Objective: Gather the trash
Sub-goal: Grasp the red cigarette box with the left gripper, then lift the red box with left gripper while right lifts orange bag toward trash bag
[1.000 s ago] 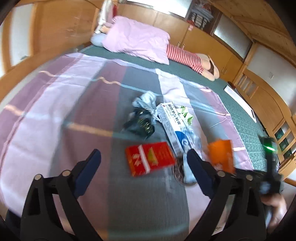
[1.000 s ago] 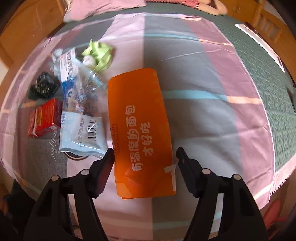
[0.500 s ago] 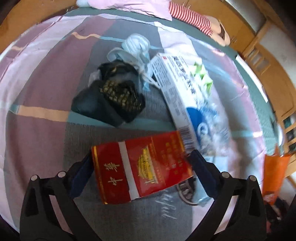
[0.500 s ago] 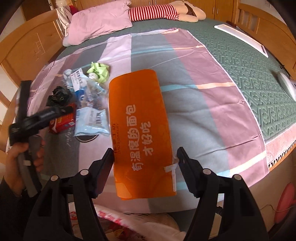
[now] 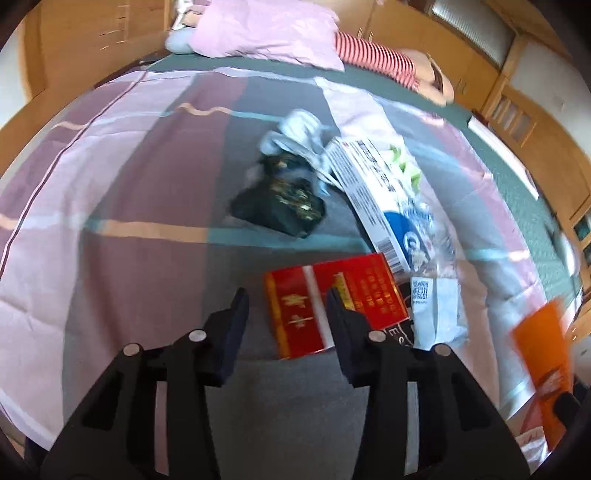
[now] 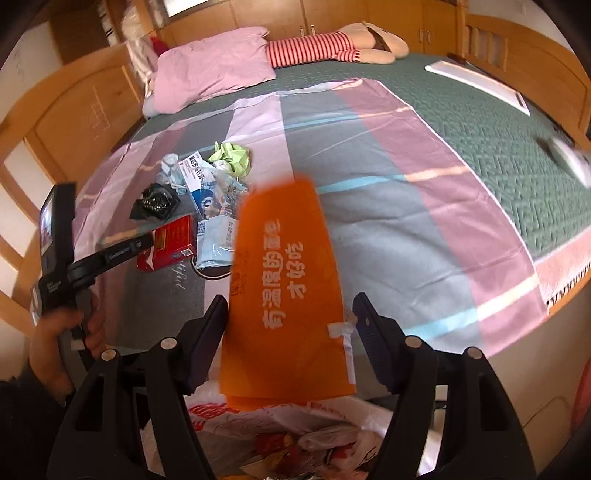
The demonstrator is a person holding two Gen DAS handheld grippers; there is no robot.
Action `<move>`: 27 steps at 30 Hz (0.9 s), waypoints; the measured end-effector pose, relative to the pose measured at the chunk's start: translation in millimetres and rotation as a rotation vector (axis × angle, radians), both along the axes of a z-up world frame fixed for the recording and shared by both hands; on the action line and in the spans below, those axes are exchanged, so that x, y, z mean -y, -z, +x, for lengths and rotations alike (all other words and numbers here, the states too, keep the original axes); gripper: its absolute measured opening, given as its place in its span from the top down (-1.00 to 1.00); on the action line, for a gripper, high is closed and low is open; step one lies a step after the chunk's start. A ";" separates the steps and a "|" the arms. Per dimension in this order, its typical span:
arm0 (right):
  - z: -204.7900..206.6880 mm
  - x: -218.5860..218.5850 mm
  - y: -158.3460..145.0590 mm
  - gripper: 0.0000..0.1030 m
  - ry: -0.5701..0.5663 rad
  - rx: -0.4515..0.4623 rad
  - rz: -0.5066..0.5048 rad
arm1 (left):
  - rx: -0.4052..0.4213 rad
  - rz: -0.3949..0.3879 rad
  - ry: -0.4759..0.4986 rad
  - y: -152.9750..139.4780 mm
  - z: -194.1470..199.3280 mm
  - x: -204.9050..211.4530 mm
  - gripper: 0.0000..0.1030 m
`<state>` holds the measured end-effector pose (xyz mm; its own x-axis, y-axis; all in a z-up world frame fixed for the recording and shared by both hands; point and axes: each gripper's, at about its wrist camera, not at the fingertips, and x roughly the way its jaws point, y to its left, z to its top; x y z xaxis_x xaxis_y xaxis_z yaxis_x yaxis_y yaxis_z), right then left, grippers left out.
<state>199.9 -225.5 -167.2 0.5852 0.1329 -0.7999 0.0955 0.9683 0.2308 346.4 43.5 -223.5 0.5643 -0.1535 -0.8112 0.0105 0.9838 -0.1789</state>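
While the left gripper [image 5: 286, 306] closes its jaws, the red carton [image 5: 332, 301] lies flat on the bedspread [image 5: 129, 206] in the lower centre of the left wrist frame, its left portion between the fingers and its right portion passing behind the right finger; whether the pads press it cannot be told. The right gripper [image 6: 290, 319] holds an orange packet [image 6: 284, 291] between its jaws at the centre of the right wrist frame, above a white plastic bag [image 6: 295, 439] at the bottom edge. Remaining litter sits above the carton in the left wrist frame: a black wrapper [image 5: 284, 206], a white and blue box [image 5: 376, 206], a pale pouch [image 5: 436, 310]. The bedspread is striped pink and grey over a green mattress cover [image 6: 498, 140]. A pink pillow [image 6: 214, 66] and a striped plush toy [image 6: 332, 46] lie along the top edge. Wooden cabinets [image 6: 406, 18] line the room behind.
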 end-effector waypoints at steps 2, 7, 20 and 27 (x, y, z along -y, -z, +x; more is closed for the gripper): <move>-5.8 2.4 -1.4 -0.21 0.005 0.002 0.023 | 0.036 -0.097 -0.045 -9.3 -4.6 -24.0 -0.34; -2.3 7.6 6.2 -0.21 0.018 -0.022 0.064 | 0.060 -0.208 -0.108 -11.6 9.0 -47.3 -0.76; 31.2 -15.0 47.3 -0.34 -0.059 -0.204 -0.094 | 0.059 -0.013 0.289 -7.5 35.9 43.2 -0.89; 22.6 -10.3 28.8 -0.26 -0.037 -0.096 -0.062 | -0.024 0.057 0.429 11.3 35.8 58.9 -0.85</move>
